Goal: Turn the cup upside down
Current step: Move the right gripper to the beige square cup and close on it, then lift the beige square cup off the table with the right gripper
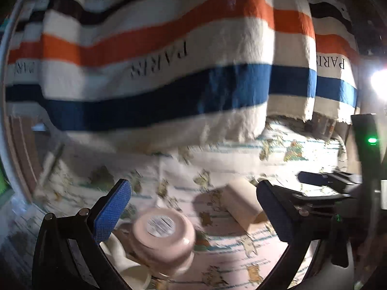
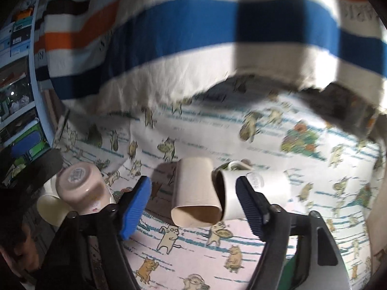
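Note:
A pink cup (image 1: 162, 238) stands upside down on the cat-print cloth, its barcode sticker on the upturned base; it also shows in the right wrist view (image 2: 81, 187). A beige cup (image 2: 197, 191) lies on its side in the middle, also seen in the left wrist view (image 1: 243, 204). A white mug (image 2: 256, 188) lies on its side touching it. My left gripper (image 1: 193, 209) is open and empty, just above the pink cup. My right gripper (image 2: 194, 205) is open and empty, its fingers either side of the beige cup and the mug.
A cream cup (image 2: 49, 207) sits behind the pink cup at the left. A striped towel (image 1: 169, 60) hangs over the far side of the cloth (image 2: 241, 130). Shelves with boxes (image 2: 17, 48) stand at the far left.

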